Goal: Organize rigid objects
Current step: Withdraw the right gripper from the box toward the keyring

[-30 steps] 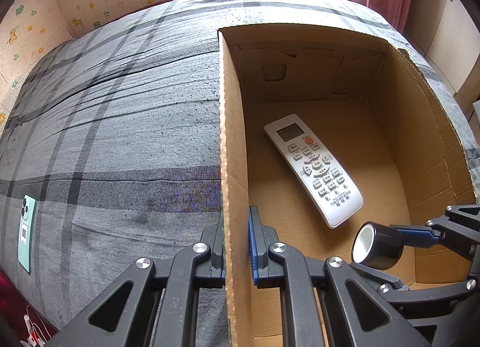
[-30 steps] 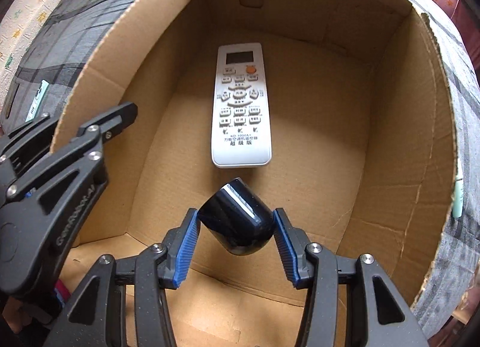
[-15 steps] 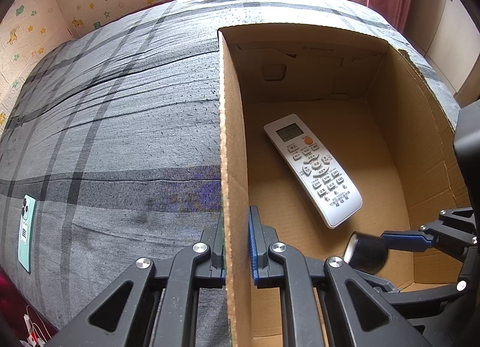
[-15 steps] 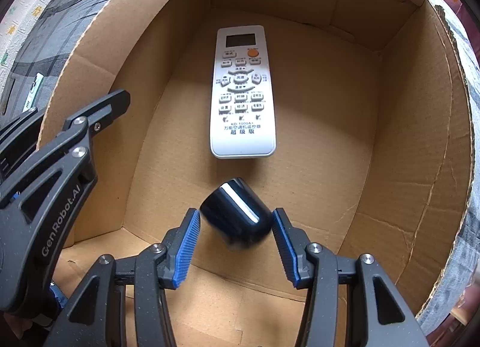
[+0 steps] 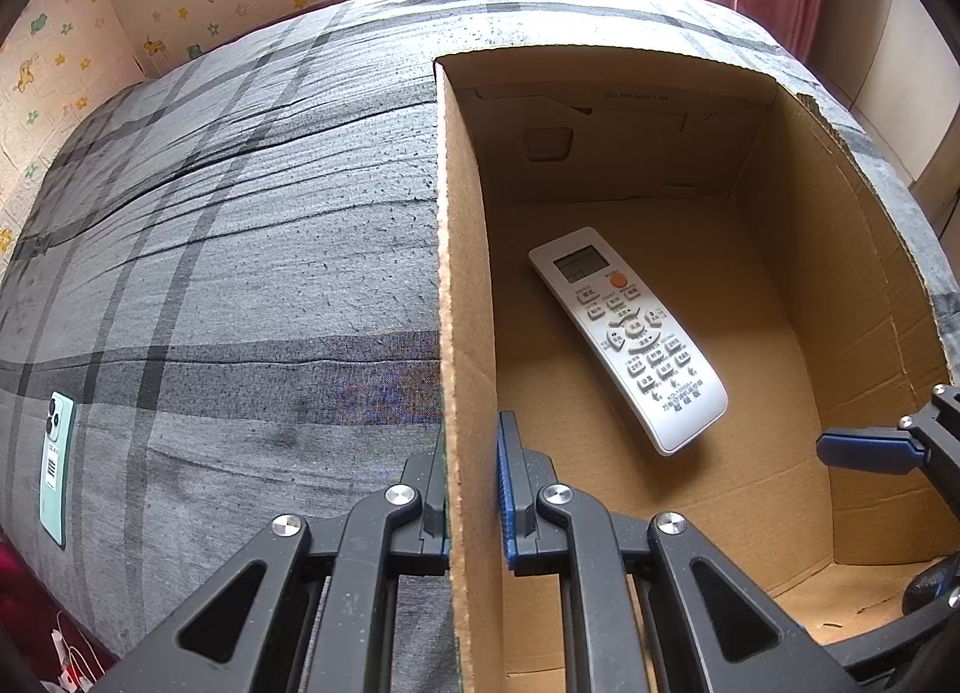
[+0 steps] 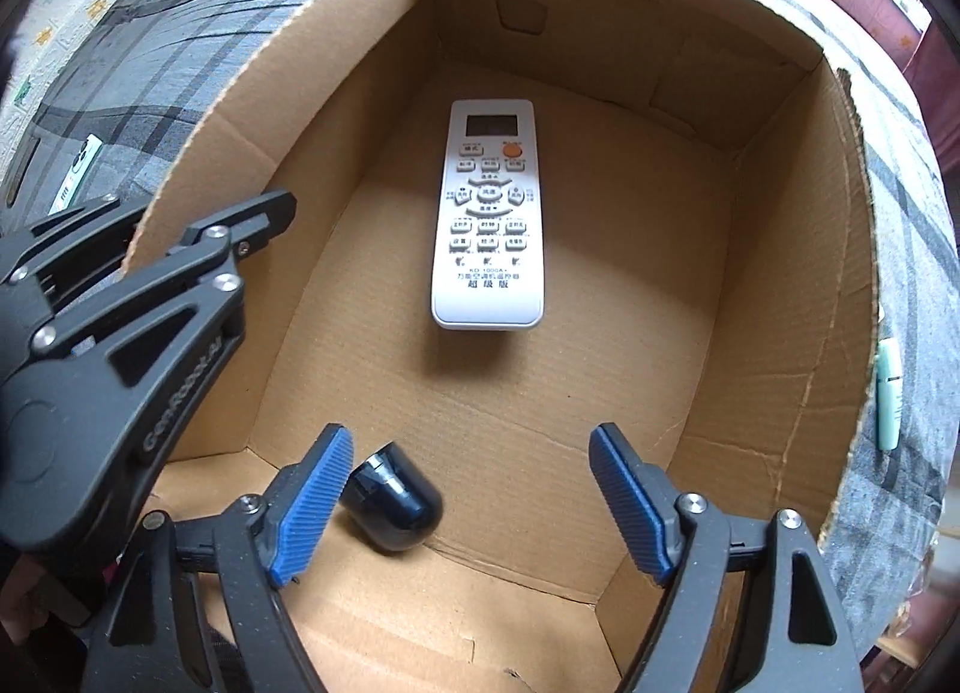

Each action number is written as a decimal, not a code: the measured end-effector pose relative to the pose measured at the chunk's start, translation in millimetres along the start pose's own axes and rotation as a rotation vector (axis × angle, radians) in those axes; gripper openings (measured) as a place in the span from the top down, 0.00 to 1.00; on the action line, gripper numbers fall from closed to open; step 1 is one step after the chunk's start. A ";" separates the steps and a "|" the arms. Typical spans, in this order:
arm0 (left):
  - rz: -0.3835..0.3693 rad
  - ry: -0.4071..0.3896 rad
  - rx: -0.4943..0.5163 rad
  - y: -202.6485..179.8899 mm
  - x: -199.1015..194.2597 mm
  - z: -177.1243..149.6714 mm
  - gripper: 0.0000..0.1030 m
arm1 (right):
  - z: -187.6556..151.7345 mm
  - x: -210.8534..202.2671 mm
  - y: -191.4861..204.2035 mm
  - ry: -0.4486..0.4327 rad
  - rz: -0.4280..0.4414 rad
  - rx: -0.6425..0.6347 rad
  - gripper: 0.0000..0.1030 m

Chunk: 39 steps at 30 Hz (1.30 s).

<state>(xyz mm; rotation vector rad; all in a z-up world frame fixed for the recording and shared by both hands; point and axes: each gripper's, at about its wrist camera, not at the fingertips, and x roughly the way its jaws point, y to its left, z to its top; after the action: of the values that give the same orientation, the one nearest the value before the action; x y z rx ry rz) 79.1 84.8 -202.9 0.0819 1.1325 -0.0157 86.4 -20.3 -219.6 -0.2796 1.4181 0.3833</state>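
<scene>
Right gripper (image 6: 471, 504): I see its jaws spread wide and holding nothing; the two blue pads (image 6: 627, 498) hang just over the near end of the box floor.
Cup (image 6: 393, 504): one dark, glossy cup lies on its side on the box floor, just beside my right gripper's left pad. I cannot tell whether it touches the pad.
Left gripper (image 5: 474, 492): I have it closed narrow on the left wall of the box, one finger outside and one inside, pads pressed to the cardboard.
Box (image 5: 465, 273): one open cardboard box, standing on the bed. My left gripper pinches its left wall near the near end.
Remote (image 6: 489, 216): one white remote with an orange button lies flat, face up, in the middle of the box floor, beyond the cup and apart from it. Its screen end points to the far wall.
Phone (image 5: 57, 459): one mint-green phone lies back up on the bed, well left of the box, near the bed's edge.
Tube (image 6: 888, 396): one pale green item lies outside the right wall; I cannot tell just what it is.
Bed (image 5: 240, 249): grey plaid cover, running back to a wall with cartoon stickers.
</scene>
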 end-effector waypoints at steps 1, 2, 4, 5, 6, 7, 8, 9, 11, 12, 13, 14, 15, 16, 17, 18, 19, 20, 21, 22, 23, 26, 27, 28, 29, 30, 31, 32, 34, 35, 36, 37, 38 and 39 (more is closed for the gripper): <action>0.000 0.000 0.000 -0.3 0.1 0.0 0.88 | -0.6 -3.0 0.9 -0.008 0.000 -0.006 0.15; -0.001 0.001 0.000 -0.2 0.1 0.0 0.88 | -1.3 -5.4 1.0 -0.015 0.007 -0.011 0.14; -0.003 0.001 -0.001 -0.2 -0.2 0.3 0.88 | -2.7 -8.2 0.8 -0.021 0.023 -0.015 0.14; -0.003 0.000 -0.001 -0.3 -0.3 0.4 0.88 | -3.7 -9.9 2.0 -0.023 0.029 -0.019 0.13; -0.002 0.001 0.000 -0.4 -0.2 0.3 0.88 | -4.9 -12.0 2.6 -0.025 0.038 -0.025 0.11; -0.001 0.001 0.000 -0.4 0.0 0.6 0.88 | -6.2 -14.6 3.6 -0.026 0.043 -0.031 0.10; -0.001 0.002 0.000 -0.3 -0.1 0.6 0.88 | -7.5 -17.4 4.9 -0.031 0.040 -0.039 0.07; -0.001 0.002 0.001 -0.1 0.1 0.6 0.88 | -9.1 -20.7 6.0 -0.039 0.028 -0.047 0.03; -0.005 0.003 -0.004 0.9 0.4 0.7 0.88 | -12.1 -28.1 6.7 -0.059 0.019 -0.054 0.02; -0.006 0.003 -0.005 1.1 0.2 0.7 0.88 | -13.9 -31.1 5.4 -0.062 0.019 -0.052 0.02; -0.003 0.003 -0.003 0.6 0.4 0.9 0.88 | -14.4 -34.0 4.8 -0.064 0.012 -0.049 0.02; 0.000 0.003 0.000 -0.1 0.4 1.1 0.88 | -15.0 -37.0 4.2 -0.070 0.003 -0.049 0.02; 0.002 0.003 0.001 -0.9 0.6 1.1 0.88 | -17.4 -39.5 4.3 -0.077 -0.005 -0.052 0.00; 0.003 0.003 0.002 -1.1 0.4 1.1 0.88 | -18.3 -42.4 3.6 -0.084 -0.009 -0.053 0.00; 0.001 0.002 0.000 -0.9 0.3 1.1 0.88 | -18.5 -44.1 2.5 -0.090 -0.010 -0.053 0.00; 0.000 0.003 -0.002 -0.5 0.2 1.0 0.88 | -19.5 -46.9 1.5 -0.096 -0.010 -0.051 0.00; -0.001 0.003 -0.004 -0.2 0.2 1.0 0.88 | -20.7 -49.2 0.8 -0.099 -0.011 -0.051 0.00; -0.001 0.003 -0.004 -0.2 0.4 1.0 0.88 | -22.0 -51.4 -0.1 -0.103 -0.012 -0.049 0.00; 0.000 0.003 -0.002 -0.5 0.3 1.1 0.88 | -23.5 -53.8 -1.7 -0.108 -0.011 -0.047 0.00; 0.002 0.003 0.000 -0.9 0.2 1.2 0.88 | -26.2 -59.5 -2.7 -0.113 -0.012 -0.046 0.00; 0.002 0.003 0.000 -0.9 0.0 1.2 0.88 | -28.6 -64.3 -4.7 -0.120 -0.013 -0.042 0.00; 0.000 0.004 -0.003 -0.5 0.4 1.5 0.88 | -32.9 -73.9 -13.8 -0.144 -0.020 -0.020 0.00; 0.000 0.003 -0.002 -0.5 0.3 1.4 0.88 | -34.9 -78.2 -18.6 -0.151 -0.021 -0.009 0.00; 0.001 0.004 -0.002 -0.3 0.4 1.5 0.88 | -36.7 -81.5 -24.0 -0.157 -0.024 0.003 0.00; 0.001 0.004 -0.002 -0.3 0.5 1.6 0.88 | -37.7 -83.2 -30.4 -0.162 -0.029 0.018 0.00; 0.000 0.004 -0.002 -0.4 0.5 1.6 0.88 | -39.3 -85.8 -36.9 -0.168 -0.037 0.033 0.00; 0.001 0.004 -0.002 -0.5 0.5 1.6 0.88 | -39.4 -85.6 -43.0 -0.173 -0.045 0.047 0.00; 0.001 0.004 -0.001 -0.5 0.6 1.6 0.88 | -40.7 -87.5 -50.0 -0.178 -0.051 0.062 0.00; 0.001 0.004 -0.002 -0.4 0.5 1.6 0.88 | -43.4 -91.2 -65.1 -0.186 -0.063 0.098 0.00; 0.000 0.004 -0.002 -0.2 0.3 1.6 0.88 | -44.8 -93.3 -72.8 -0.190 -0.068 0.116 0.00; 0.000 0.004 -0.003 -0.1 0.1 1.6 0.88 | -46.1 -94.8 -80.1 -0.195 -0.075 0.134 0.00; 0.001 0.004 -0.002 -0.7 0.2 1.5 0.88 | -47.6 -96.3 -87.6 -0.197 -0.081 0.151 0.00; 0.003 0.004 -0.001 -1.1 0.3 1.4 0.88 | -48.0 -95.7 -94.3 -0.198 -0.086 0.169 0.00; 0.003 0.004 -0.001 -1.2 0.5 1.3 0.88 | -49.7 -97.2 -101.0 -0.201 -0.089 0.185 0.00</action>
<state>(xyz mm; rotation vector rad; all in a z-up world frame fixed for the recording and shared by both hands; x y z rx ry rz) 80.4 83.5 -202.9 0.0827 1.1364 -0.0123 73.6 -141.3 -134.1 -0.1482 1.2296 0.1990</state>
